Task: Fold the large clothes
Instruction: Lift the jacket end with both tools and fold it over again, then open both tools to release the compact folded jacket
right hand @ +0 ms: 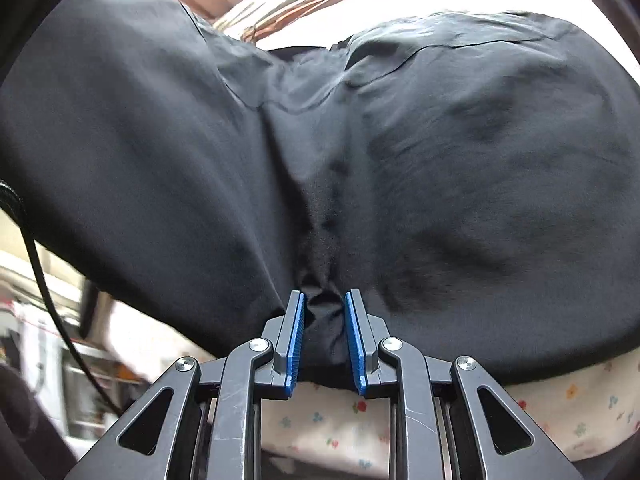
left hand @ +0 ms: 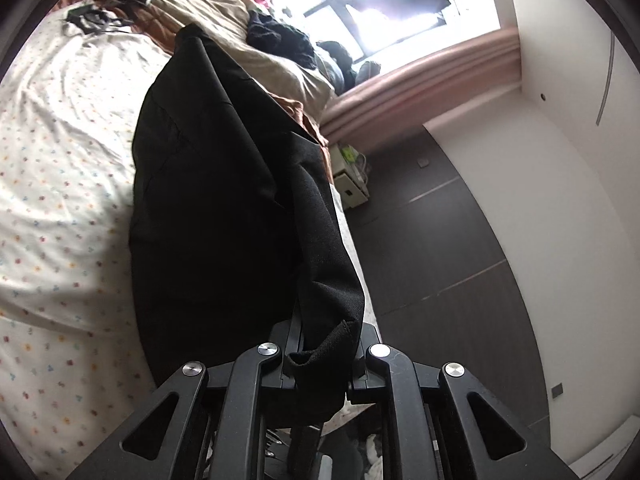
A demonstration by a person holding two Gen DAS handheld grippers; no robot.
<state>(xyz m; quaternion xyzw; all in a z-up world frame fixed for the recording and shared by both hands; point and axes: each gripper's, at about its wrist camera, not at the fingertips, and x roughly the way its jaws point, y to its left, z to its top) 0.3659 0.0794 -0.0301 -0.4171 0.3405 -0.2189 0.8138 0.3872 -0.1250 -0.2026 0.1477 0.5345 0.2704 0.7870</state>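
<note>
A large black garment [left hand: 224, 208] lies over the flowered white bedsheet [left hand: 60, 184]. My left gripper [left hand: 320, 340] is shut on a hemmed edge of the garment, and the cloth drapes over and hides its fingers. In the right wrist view the same black garment [right hand: 460, 168] fills most of the frame. My right gripper [right hand: 325, 316] has its blue pads [right hand: 297, 336] pinching a bunched fold of the cloth, just above the sheet [right hand: 328, 420].
A beige and brown duvet [left hand: 224, 12] and a heap of dark clothes [left hand: 280, 36] lie at the far side of the bed. A bright window [left hand: 384, 4], a pink headboard [left hand: 420, 88], a small white bedside unit [left hand: 352, 184] and dark floor [left hand: 440, 280] lie to the right.
</note>
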